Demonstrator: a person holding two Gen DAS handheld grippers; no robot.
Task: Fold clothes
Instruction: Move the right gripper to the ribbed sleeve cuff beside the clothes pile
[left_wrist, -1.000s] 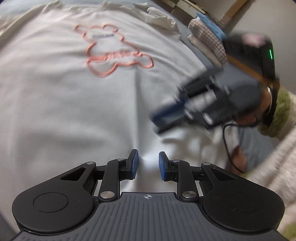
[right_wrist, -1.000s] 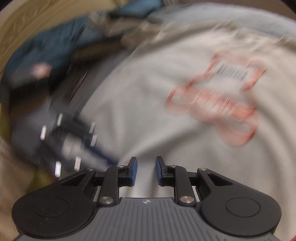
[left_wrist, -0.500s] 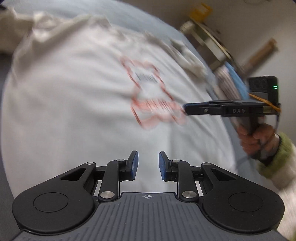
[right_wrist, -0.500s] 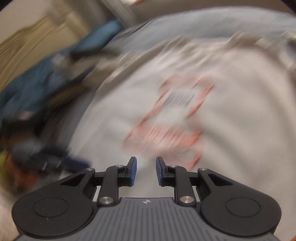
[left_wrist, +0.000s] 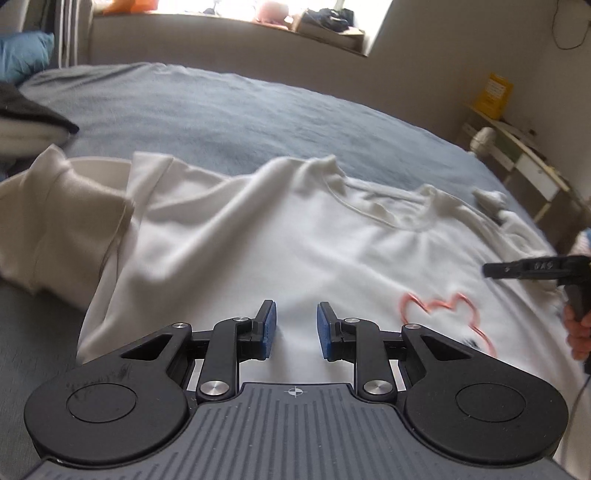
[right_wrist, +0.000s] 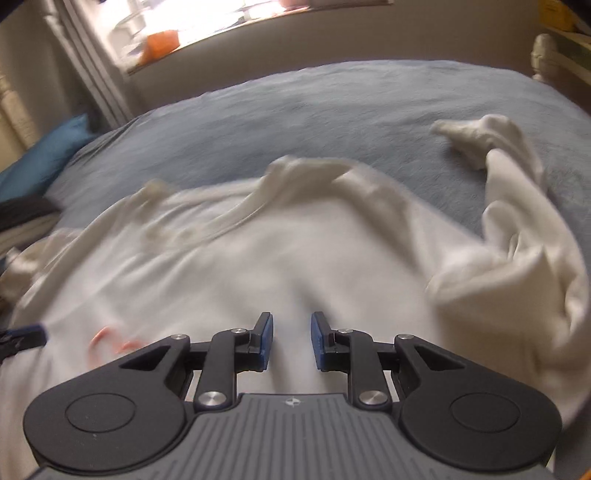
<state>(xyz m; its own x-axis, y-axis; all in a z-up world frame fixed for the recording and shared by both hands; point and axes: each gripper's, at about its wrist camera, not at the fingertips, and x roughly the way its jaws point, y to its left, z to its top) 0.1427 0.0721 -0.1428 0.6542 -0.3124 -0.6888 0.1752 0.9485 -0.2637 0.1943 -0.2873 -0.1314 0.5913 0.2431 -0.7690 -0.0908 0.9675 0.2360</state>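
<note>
A white long-sleeved T-shirt (left_wrist: 280, 236) of soft knit cloth lies front up on a blue-grey bedspread (left_wrist: 229, 107) with a matte, faintly napped surface. The ribbed round neckline (left_wrist: 384, 214) faces away from the cameras. An orange-pink outline print (left_wrist: 443, 314) sits on the chest, partly hidden by the gripper body. Shallow creases run diagonally across the left shoulder area. The left sleeve (left_wrist: 55, 221) is bunched into a thick folded mass at the left edge of the garment; the right sleeve (right_wrist: 509, 229) is crumpled and twisted, its cuff lying on the bedspread beyond the shoulder.

The left gripper (left_wrist: 294, 328) is above the shirt's chest, its blue-padded fingers (left_wrist: 269, 328) parted by a narrow gap with nothing between them. The right gripper (right_wrist: 291, 339) is likewise above the cloth, jaws narrowly parted and empty; contact with the fabric cannot be determined in either view. In the left wrist view the right gripper appears side-on at the frame edge, held by a hand (left_wrist: 576, 325).

A blue pillow (right_wrist: 48, 151) lies at the far left of the bed. The right wrist view is motion-blurred.
</note>
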